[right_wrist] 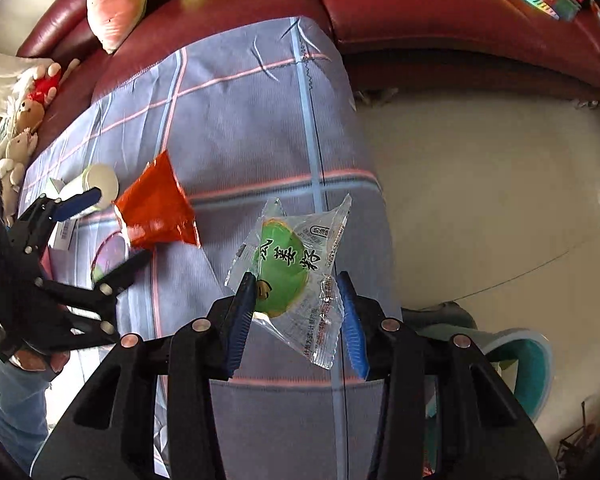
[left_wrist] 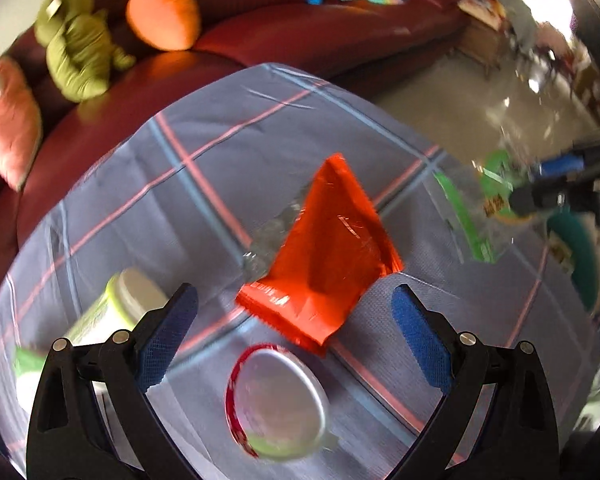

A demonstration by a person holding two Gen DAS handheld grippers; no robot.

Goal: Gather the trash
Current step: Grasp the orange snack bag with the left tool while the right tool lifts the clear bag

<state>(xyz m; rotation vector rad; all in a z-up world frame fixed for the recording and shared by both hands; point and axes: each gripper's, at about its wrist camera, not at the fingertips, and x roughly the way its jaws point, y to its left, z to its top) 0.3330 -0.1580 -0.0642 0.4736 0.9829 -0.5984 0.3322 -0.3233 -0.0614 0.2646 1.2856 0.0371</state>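
The table is covered by a grey-blue tablecloth with pink and blue stripes. The right gripper has its fingers partly closed, one pad on each side of a clear wrapper with a green print, at the right edge of the table; the pads touch its sides. The left gripper has its fingers spread wide apart and holds nothing. An orange wrapper lies mid-table just ahead of it. A foil-lidded cup and a white bottle lie near the left gripper.
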